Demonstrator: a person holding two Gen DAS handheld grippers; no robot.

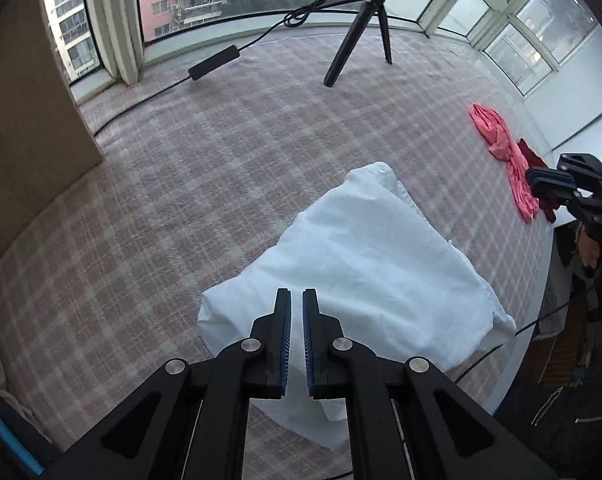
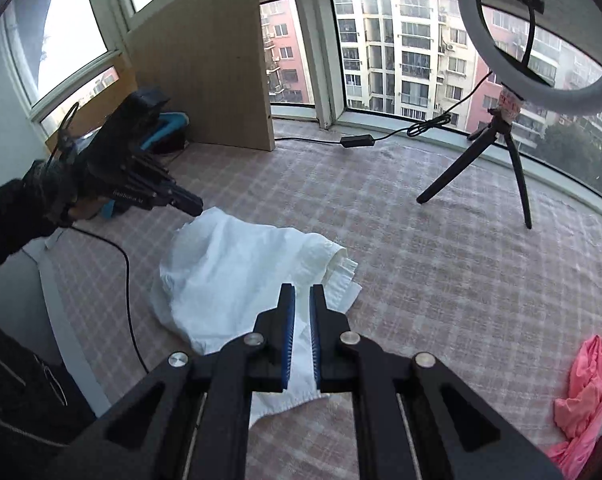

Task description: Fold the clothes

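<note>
Left wrist view: the left gripper (image 1: 297,340) hangs over the near edge of a folded white garment (image 1: 365,272), its blue-padded fingers (image 1: 285,344) drawn close with a narrow gap between them and nothing caught in it; the garment lies on a pink plaid bed cover (image 1: 181,184), stretching ahead and to the right of the fingers; far off to the right, a crumpled pink garment (image 1: 509,156) lies beside a dark red one (image 1: 535,160), and the right gripper (image 1: 549,180) shows at that edge; ahead stands a black tripod (image 1: 361,36) by the window. In the right wrist view, the right gripper (image 2: 301,340) sits likewise nearly closed and empty above the white garment (image 2: 237,264); the left gripper (image 2: 189,204), held in a black-gloved hand (image 2: 49,196), points at the cloth's far left corner; a ring light (image 2: 549,32) rises ahead right; the pink garment (image 2: 585,392) lies to the right.
</note>
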